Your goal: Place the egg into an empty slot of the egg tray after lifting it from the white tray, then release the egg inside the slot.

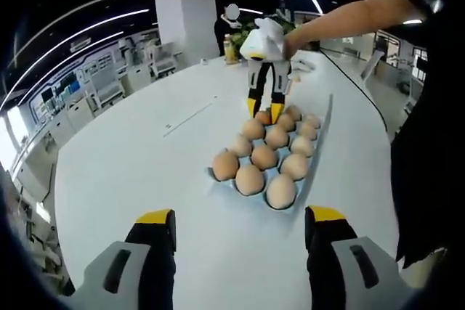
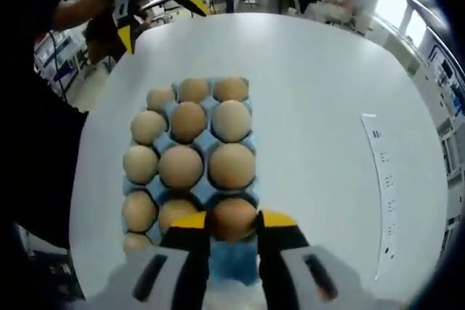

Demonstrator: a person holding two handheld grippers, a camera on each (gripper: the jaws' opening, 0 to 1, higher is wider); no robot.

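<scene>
A blue egg tray (image 2: 234, 265) lies on the white table and holds several brown eggs. My right gripper (image 2: 232, 221) is shut on a brown egg (image 2: 232, 212) at the tray's end row nearest its camera. The egg hangs low over the blue slots; I cannot tell whether it touches one. In the left gripper view that same right gripper (image 1: 264, 112) stands at the far end of the tray (image 1: 218, 179), with the egg (image 1: 263, 117) between its yellow tips. My left gripper (image 1: 241, 215) is open over bare table, short of the tray.
The round white table (image 1: 145, 165) carries a thin printed strip (image 2: 379, 179) beside the tray. A person's arm (image 1: 349, 16) reaches in above the right gripper. Desks, shelves and a white pillar (image 1: 190, 19) stand beyond the table's far edge.
</scene>
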